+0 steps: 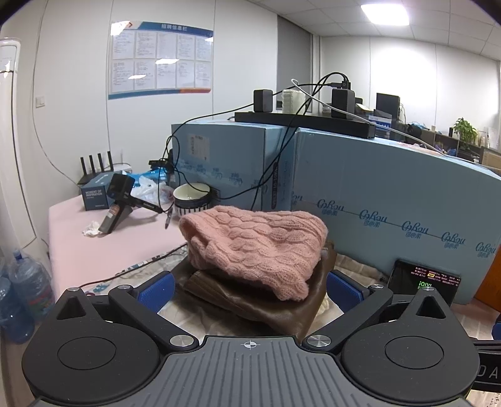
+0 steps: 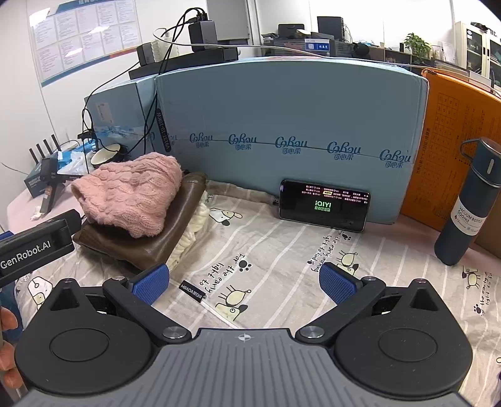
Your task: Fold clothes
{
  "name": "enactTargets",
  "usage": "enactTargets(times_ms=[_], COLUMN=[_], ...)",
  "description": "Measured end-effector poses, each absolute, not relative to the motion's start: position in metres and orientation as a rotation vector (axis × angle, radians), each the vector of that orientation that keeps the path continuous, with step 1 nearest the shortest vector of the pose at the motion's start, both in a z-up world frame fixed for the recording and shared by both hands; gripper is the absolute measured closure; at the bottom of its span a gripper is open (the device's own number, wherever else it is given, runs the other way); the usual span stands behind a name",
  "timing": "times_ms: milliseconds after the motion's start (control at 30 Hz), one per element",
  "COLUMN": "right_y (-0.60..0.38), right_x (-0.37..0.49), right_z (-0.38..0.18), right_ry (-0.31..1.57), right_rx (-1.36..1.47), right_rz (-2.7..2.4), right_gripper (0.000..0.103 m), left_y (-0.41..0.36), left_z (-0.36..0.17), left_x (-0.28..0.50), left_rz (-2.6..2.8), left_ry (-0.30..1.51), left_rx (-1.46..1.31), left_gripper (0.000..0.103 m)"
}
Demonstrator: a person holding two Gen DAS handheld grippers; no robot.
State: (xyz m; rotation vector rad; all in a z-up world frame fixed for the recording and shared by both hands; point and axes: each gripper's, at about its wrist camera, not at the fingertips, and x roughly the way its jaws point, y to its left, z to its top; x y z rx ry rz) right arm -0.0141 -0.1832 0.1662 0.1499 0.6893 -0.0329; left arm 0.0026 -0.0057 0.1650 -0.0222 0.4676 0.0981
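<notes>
Where cable-knit sweater tops leather (brown) garment.

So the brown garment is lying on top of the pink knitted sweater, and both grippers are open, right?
Not quite. The pink knitted sweater lies on top of the brown garment, as the right wrist view shows. The left gripper and right gripper are indeed open.

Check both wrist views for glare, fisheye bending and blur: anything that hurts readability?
Left wrist view: ceiling light blown out, glare patches on the wall poster, blue boxes bowed by the lens, pink sweater sharp. Right wrist view: even light, phone screen legible, box top edge curved, dark vignette in the corners.
</notes>
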Motion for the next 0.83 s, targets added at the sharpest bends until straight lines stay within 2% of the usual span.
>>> enactTargets(times_ms=[833], right_y=[-0.1838], right_x=[-0.0124], right_z=[0.1664], right_ry=[0.701], right_rx=[0.137], right_rz=[-0.037], right_gripper=[0.0], left_y=[-0.0089], left_z=[0.165], left_x=[0.004], left_rz=[0.077], left_ry=[0.47], left_rx=[-0.02], left_gripper=[0.0])
